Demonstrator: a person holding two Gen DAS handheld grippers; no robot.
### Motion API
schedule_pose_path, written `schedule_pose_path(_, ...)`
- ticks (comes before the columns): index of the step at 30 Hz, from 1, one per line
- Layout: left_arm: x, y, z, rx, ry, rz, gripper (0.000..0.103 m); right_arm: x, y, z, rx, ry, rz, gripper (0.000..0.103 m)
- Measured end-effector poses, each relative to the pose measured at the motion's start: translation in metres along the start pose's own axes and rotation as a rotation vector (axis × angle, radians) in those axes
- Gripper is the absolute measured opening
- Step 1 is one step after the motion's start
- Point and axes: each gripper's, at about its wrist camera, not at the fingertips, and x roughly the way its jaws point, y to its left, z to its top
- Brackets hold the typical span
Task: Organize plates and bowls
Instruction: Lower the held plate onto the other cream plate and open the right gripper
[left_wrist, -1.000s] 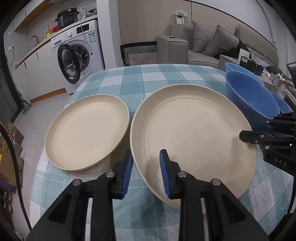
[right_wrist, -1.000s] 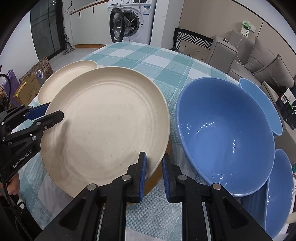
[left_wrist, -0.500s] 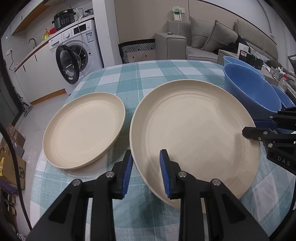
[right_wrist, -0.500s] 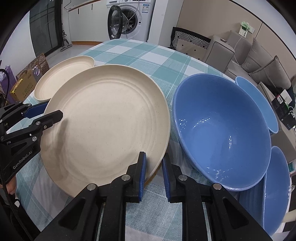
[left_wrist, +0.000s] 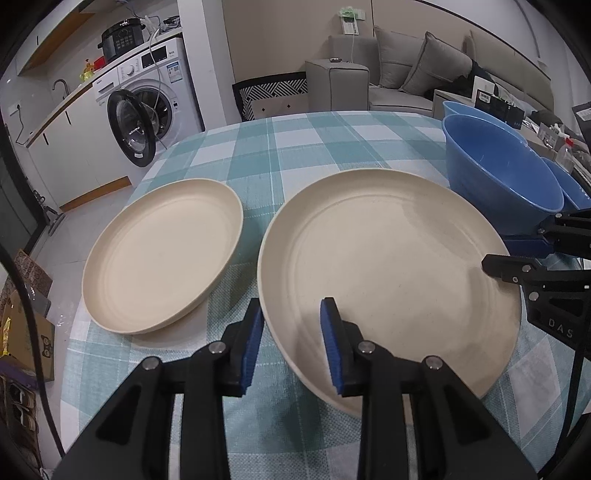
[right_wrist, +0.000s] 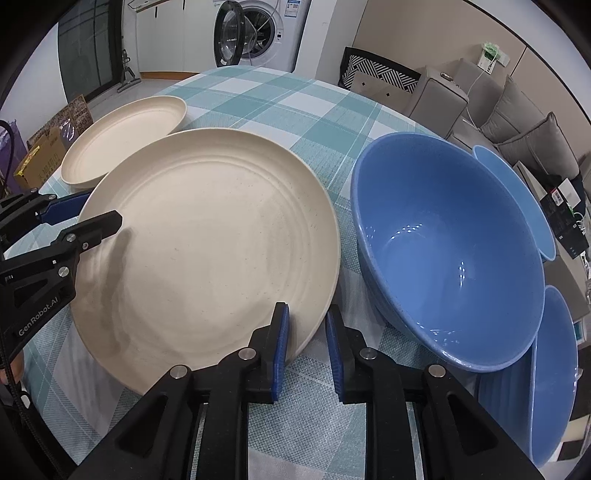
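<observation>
Straddling the rim of the large cream plate (left_wrist: 388, 266) are both of my tongs; the left gripper (left_wrist: 291, 332) takes its near-left edge, one blue pad outside the lip and the other over the plate's floor; its jaws stand narrow and have just been opening, with the rim between them, and I see space between the inner pad and the plate; the right gripper (right_wrist: 306, 339) takes the plate's opposite near edge the same way; its jaws are narrow too, have just been opening, and a gap shows between the rim and the outer pad, so neither pair looks clamped; the plate lies low over the checked table (left_wrist: 295, 147), though I cannot tell whether it rests fully flat; left of the plate and just apart from it sits the smaller cream plate (left_wrist: 162, 254); right of the plate, close beside its rim, stands the big blue bowl (right_wrist: 450, 251); beyond that bowl, farther from the plate, are two more blue bowls (right_wrist: 517, 195).
</observation>
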Motion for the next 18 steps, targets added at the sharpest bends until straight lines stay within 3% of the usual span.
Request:
schedule_pose_path(13, 0.0011, -0.0044, -0.0030, 0.022, 0.012, 0.003, 0.036, 0.0010, 0.0053, -0.0056, -0.025, 0.008, 0.006, 0.030)
schedule_pose_path(18, 0.0020, -0.0051, -0.0034, 0.027, 0.020, -0.006, 0.042, -0.0010, 0.0077, -0.0070, -0.037, 0.003, 0.032, 0.040)
